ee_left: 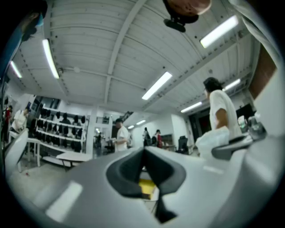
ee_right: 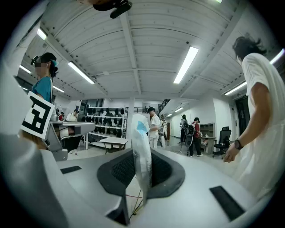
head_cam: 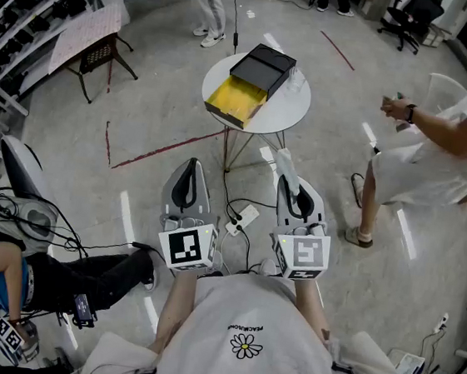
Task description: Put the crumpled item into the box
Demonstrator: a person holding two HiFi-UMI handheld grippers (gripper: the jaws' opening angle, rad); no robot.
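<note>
An open box [head_cam: 233, 98] with a yellow inside and a black lid [head_cam: 264, 68] stands on a small round white table [head_cam: 291, 106] ahead of me. My right gripper [head_cam: 288, 180] is shut on the crumpled item [head_cam: 283, 162], a thin white wrapper that sticks out past the jaw tips. In the right gripper view the crumpled item [ee_right: 141, 147] stands upright, pinched between the dark pads [ee_right: 162, 171]. My left gripper [head_cam: 190, 167] is held beside it, shut with nothing in it. The left gripper view shows a bit of the yellow box [ee_left: 147, 187] below the jaws. Both grippers are well short of the table.
A person in white [head_cam: 438, 155] stands right of the table. Another person [head_cam: 6, 273] sits low at my left among cables. A power strip and cords [head_cam: 241, 218] lie on the floor between me and the table. A patterned bench [head_cam: 87, 35] stands at the far left.
</note>
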